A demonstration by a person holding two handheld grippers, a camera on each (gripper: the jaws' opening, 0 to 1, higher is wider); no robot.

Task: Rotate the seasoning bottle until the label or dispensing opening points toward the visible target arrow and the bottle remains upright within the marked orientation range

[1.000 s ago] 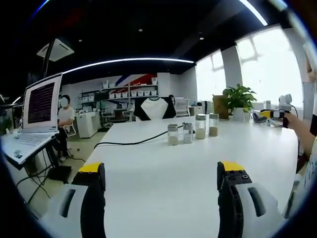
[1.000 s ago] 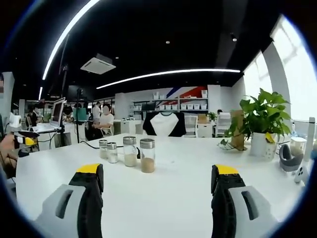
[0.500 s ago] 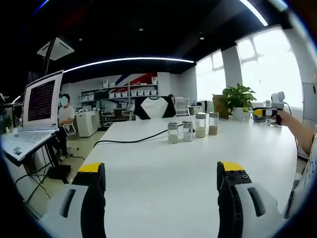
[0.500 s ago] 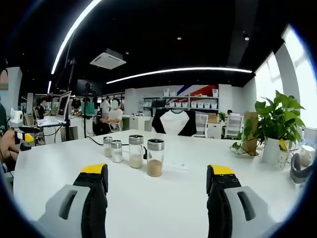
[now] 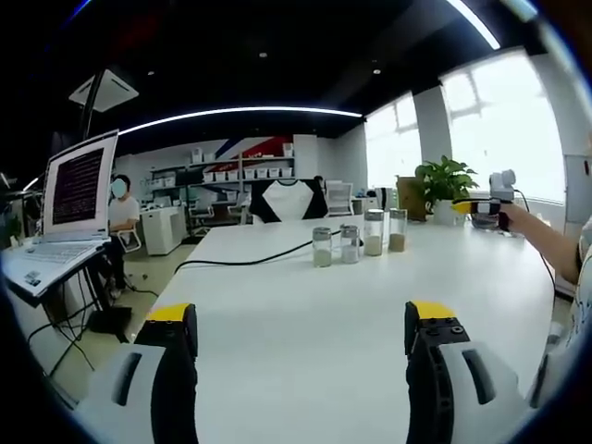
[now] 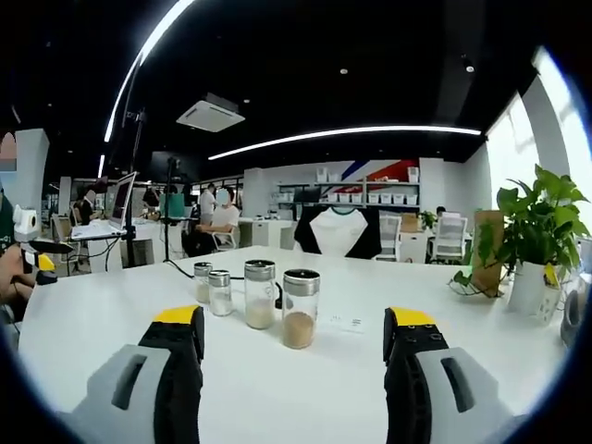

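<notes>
Right gripper view is looking across a white bench [image 6: 111, 342] toward a row of four glass seasoning bottles with metal lids, all standing upright. Nearest is the tallest bottle [image 6: 300, 309], holding brown powder, just ahead of the right gripper [image 6: 294, 370] and between its fingers' line of sight. Its fingers are spread wide and holding nothing. Beside the bottle, a small white paper [image 6: 347, 323] is lying on the bench; whether it carries the target arrow is too small to tell. A potted plant [image 6: 535, 236] is standing at the far right.

Left gripper view is showing the same row from the other side, well apart from the left gripper [image 5: 301, 356], whose fingers are also wide open and empty. A black cable [image 5: 245, 263] is running across the bench, and a laptop [image 5: 69, 208] is sitting on a stand at the left.

Judging from this, the approach step is in hand; no bottle is grasped yet. Next, the right gripper probably needs to be advancing until its fingers straddle the near bottle, closing gently, then turning it while keeping it vertical.
</notes>
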